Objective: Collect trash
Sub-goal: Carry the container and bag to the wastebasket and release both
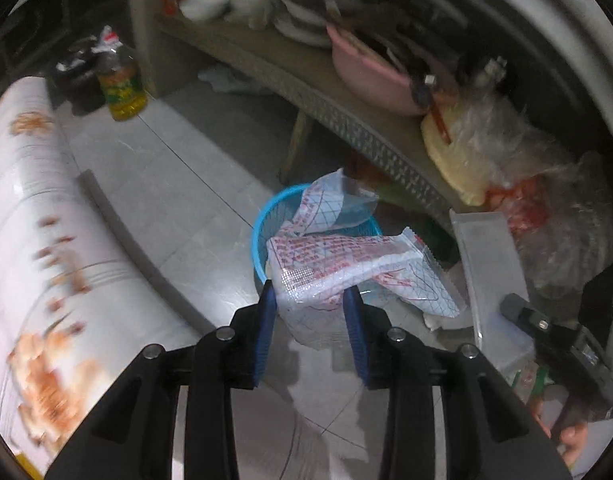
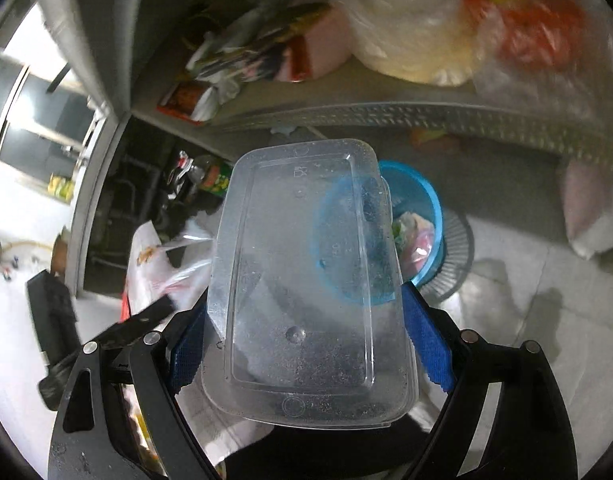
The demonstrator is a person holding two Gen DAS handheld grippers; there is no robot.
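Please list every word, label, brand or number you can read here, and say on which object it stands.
None can be read.
Crinkled clear plastic wrapper with red print: print blurred.
Yellow oil bottle with green label: too blurred.
Clear rectangular plastic container: only embossed symbols, no words.

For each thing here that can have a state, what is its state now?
Left gripper: shut on the plastic wrapper.
Plastic wrapper: crumpled, held over the blue bin.
Right gripper: shut on the clear container.
Clear container: empty, lifted, held by its sides.
Blue bin: upright on the floor, trash inside.
Oil bottle: upright, partly full.
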